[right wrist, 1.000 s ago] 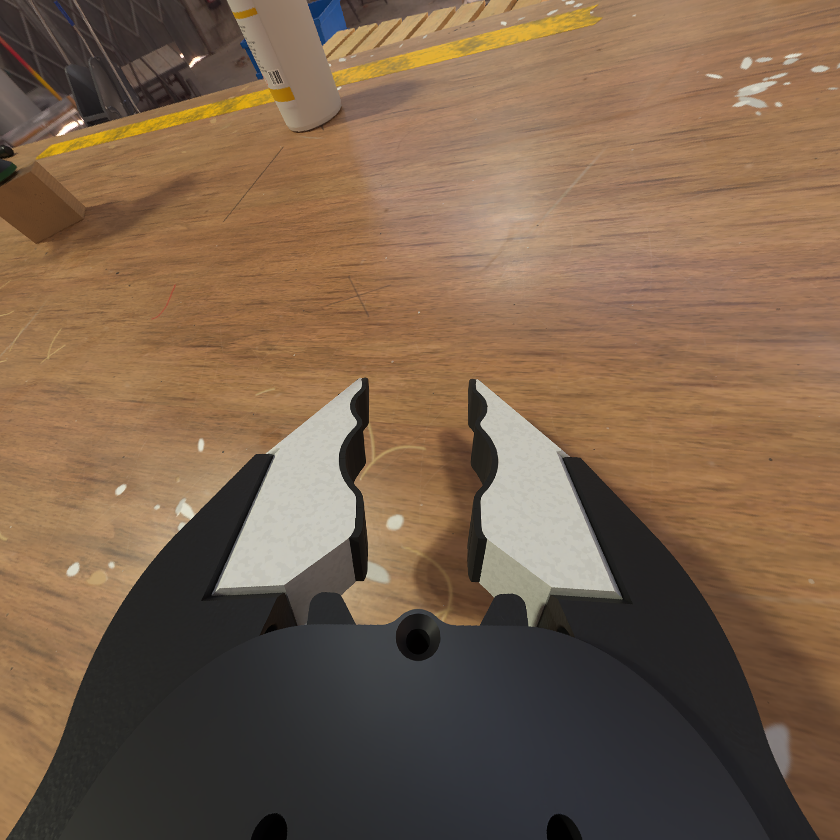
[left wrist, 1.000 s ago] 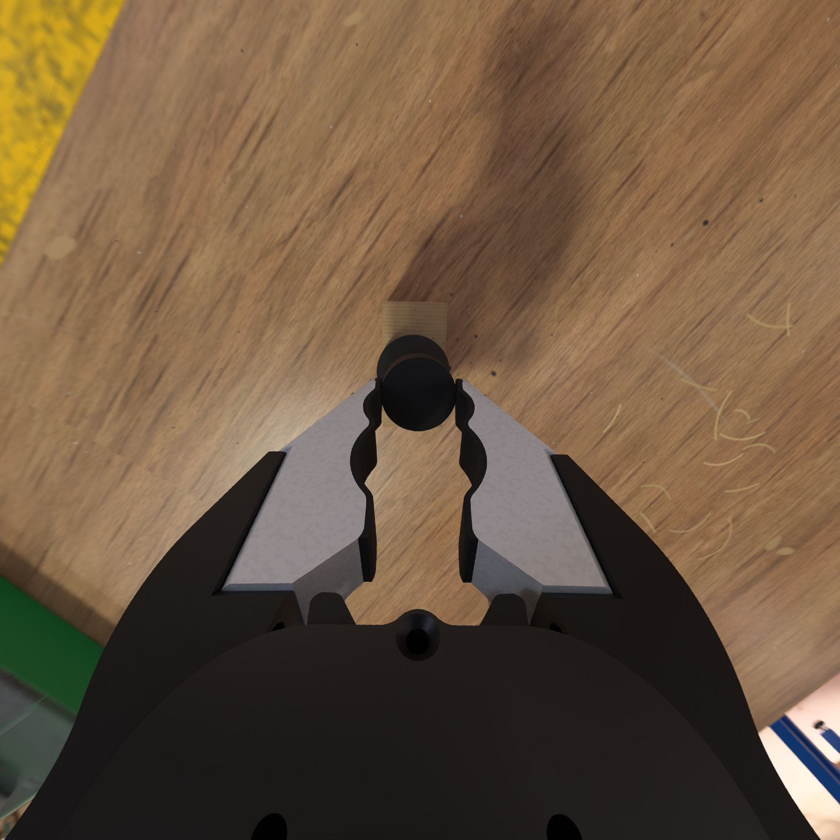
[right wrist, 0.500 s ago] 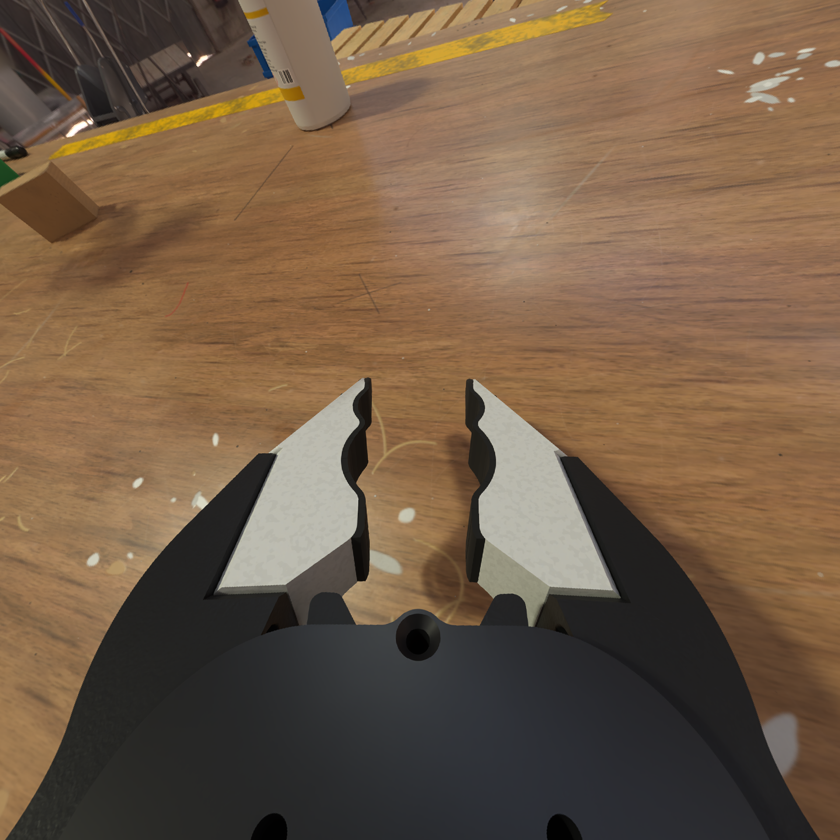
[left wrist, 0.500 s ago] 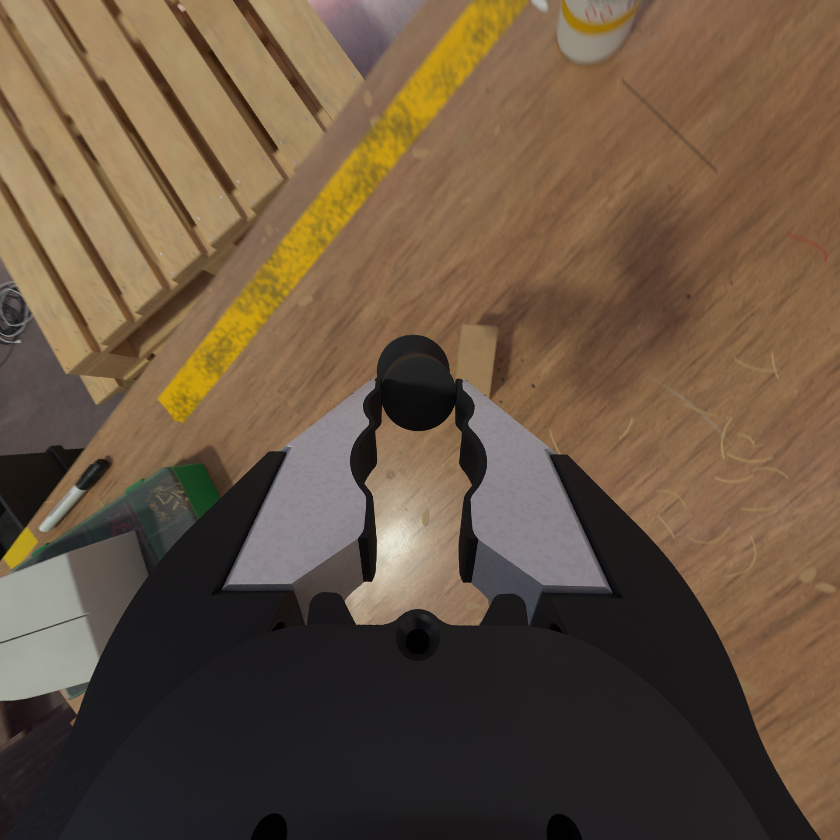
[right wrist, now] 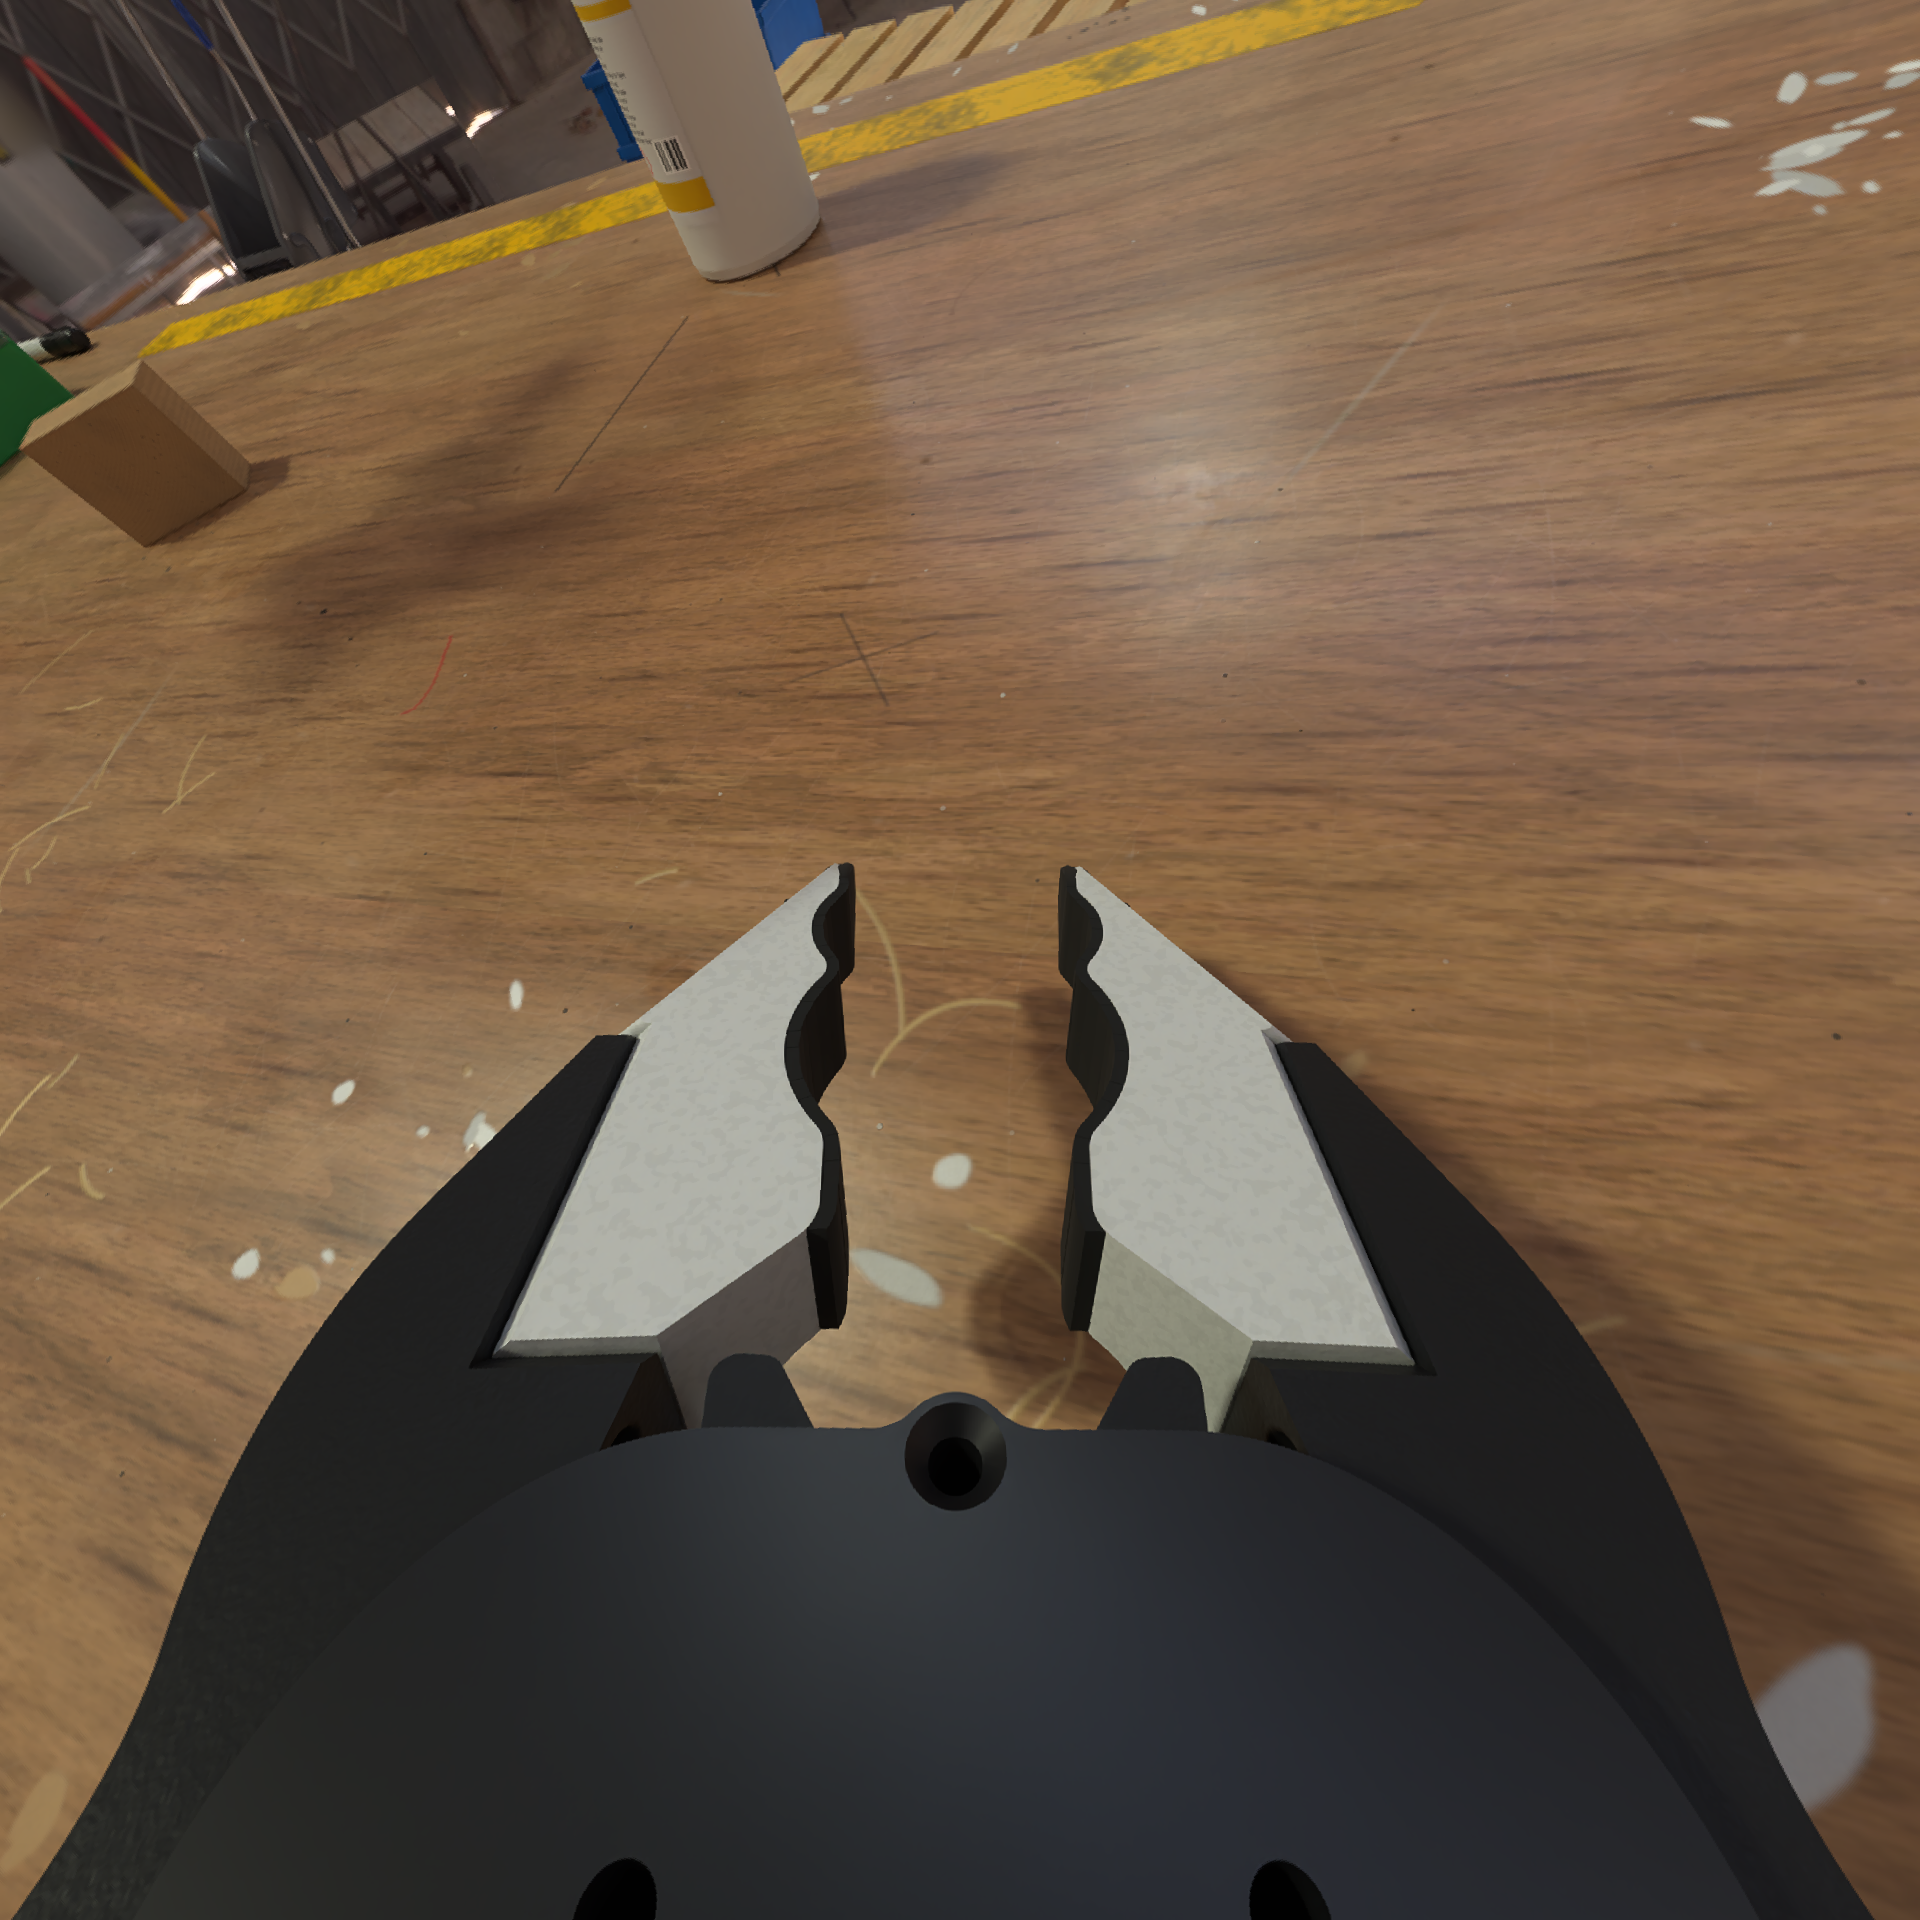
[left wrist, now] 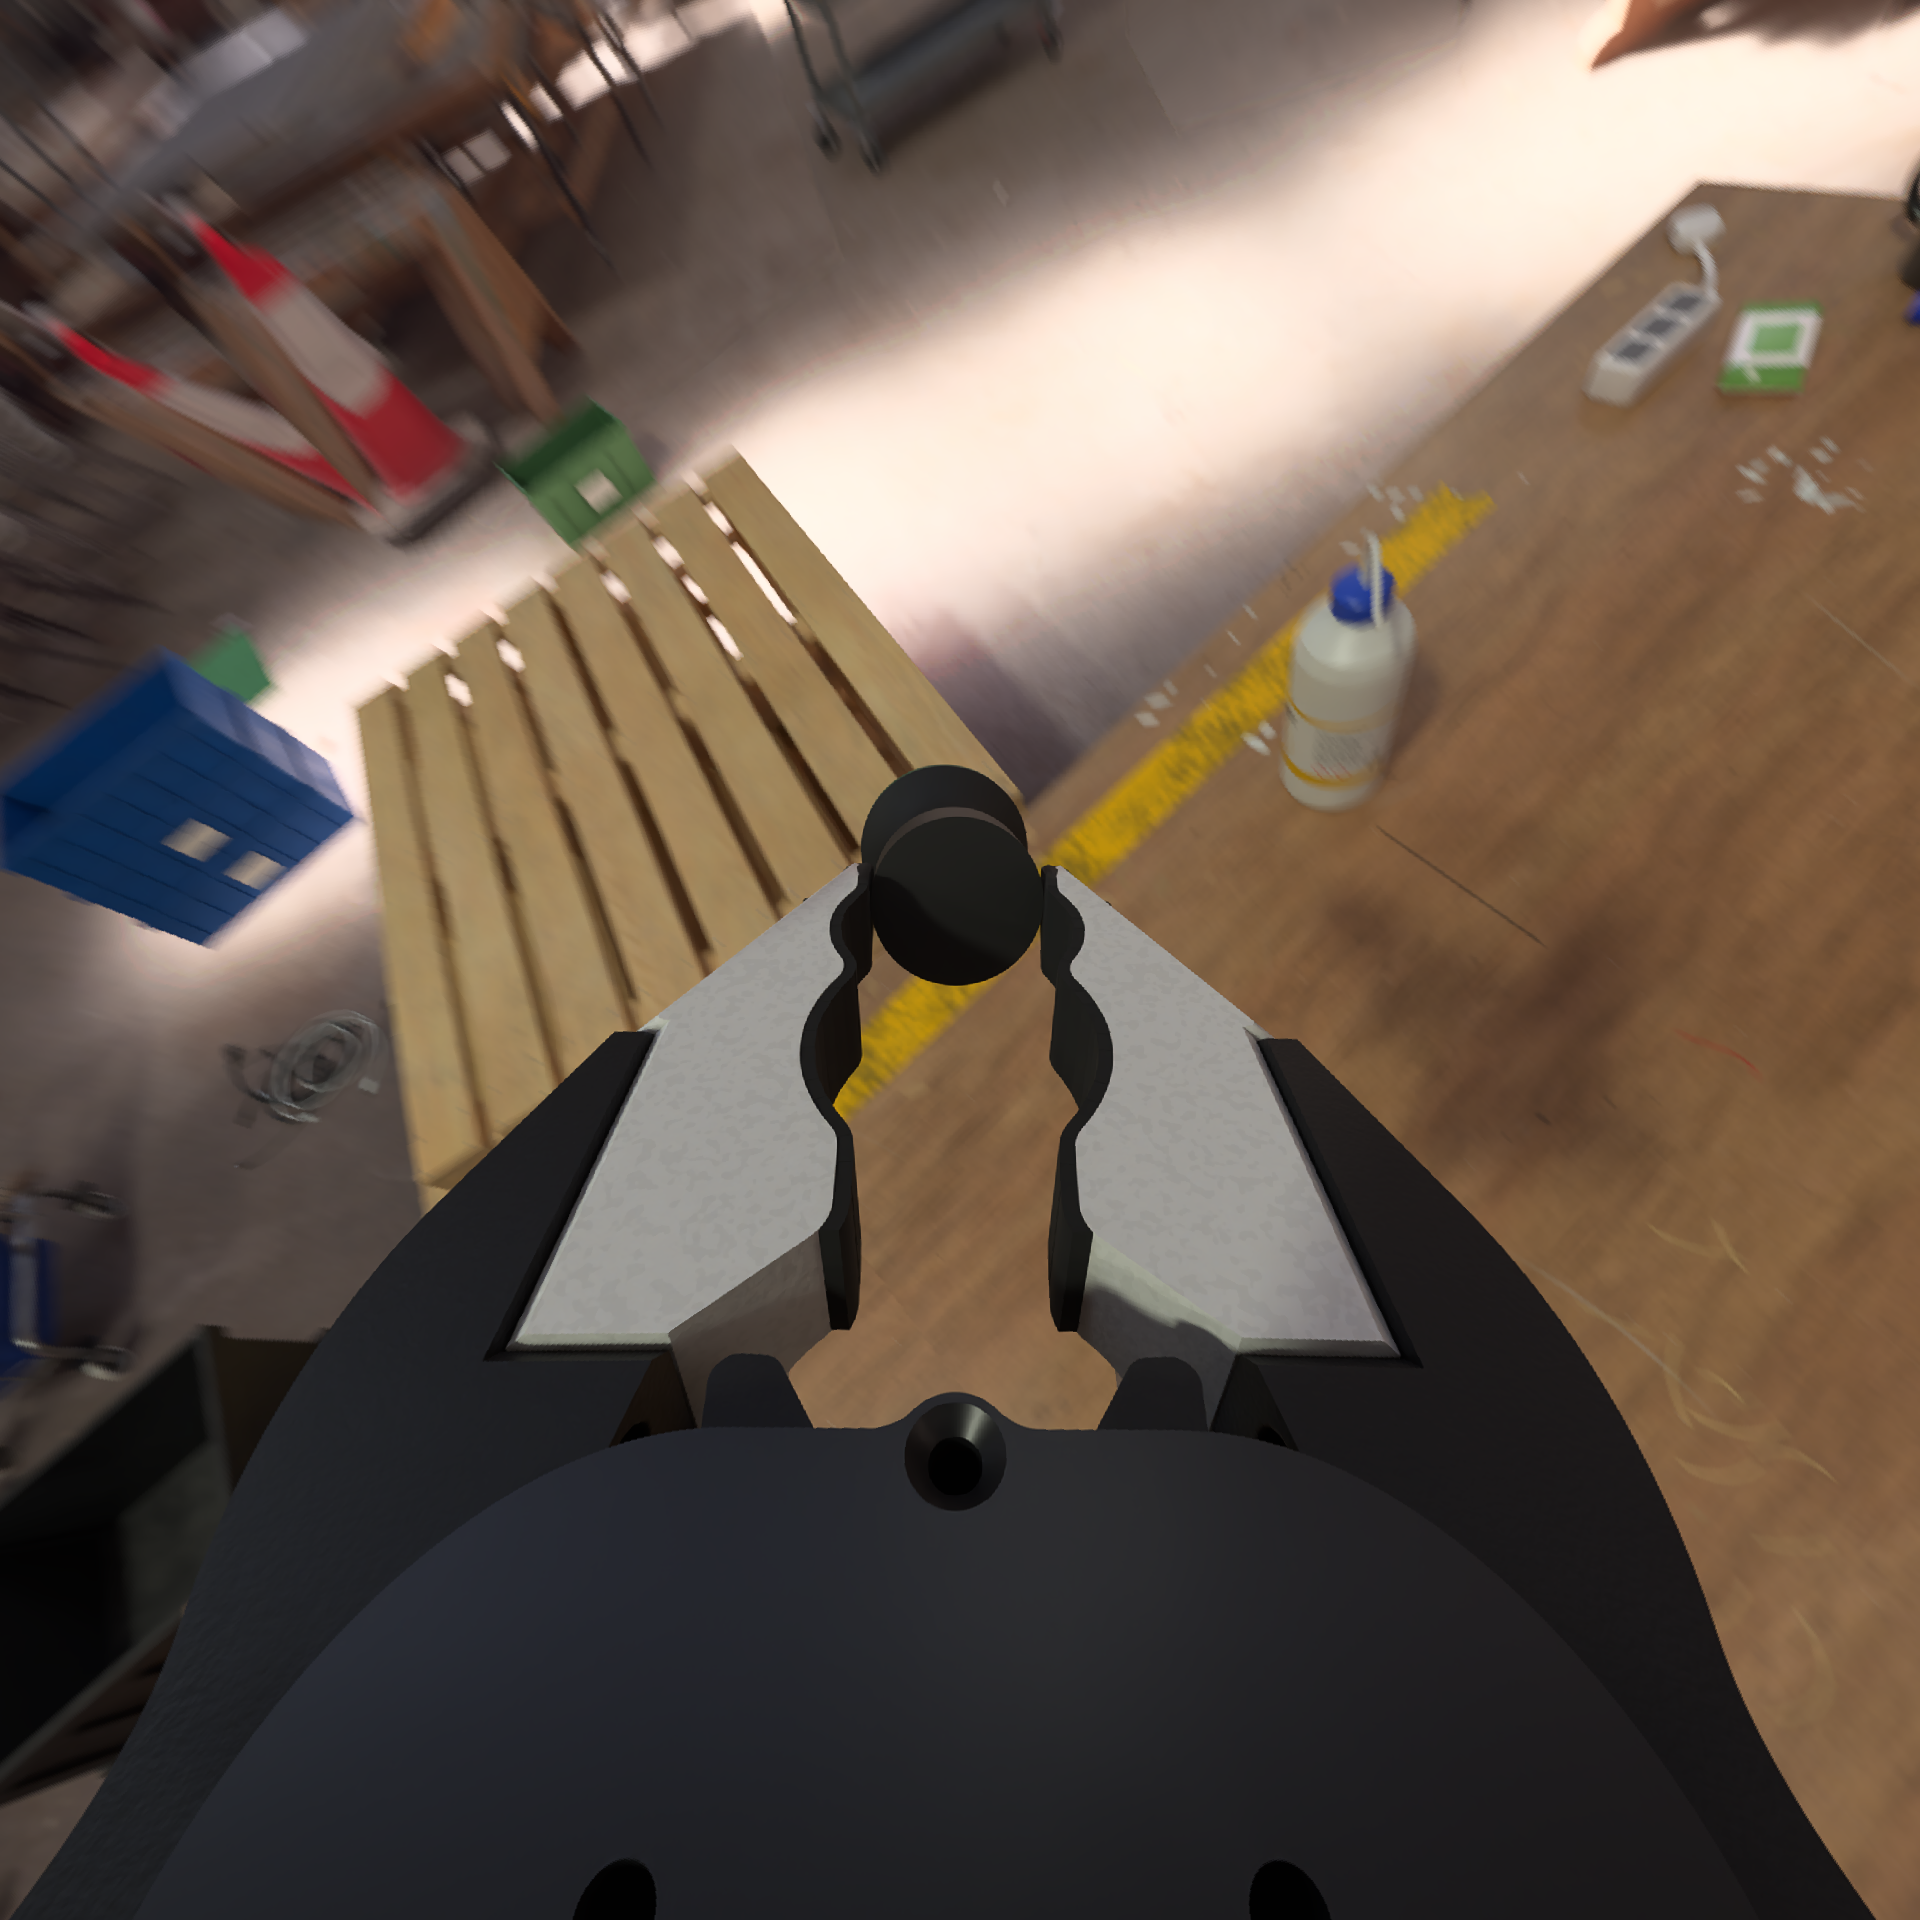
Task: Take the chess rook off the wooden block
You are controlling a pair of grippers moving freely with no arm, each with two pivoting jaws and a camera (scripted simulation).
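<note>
Gripping black chess rook, left hand-held gripper hides its body; right hand-held gripper parted, empty.

Matt black chess rook; glossy scratched wooden table; smooth wooden block.

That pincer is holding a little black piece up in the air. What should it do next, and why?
Probably lower it to bare table and let go. The left gripper is clamped on the rook, and the wooden block stands with nothing on it.
</note>
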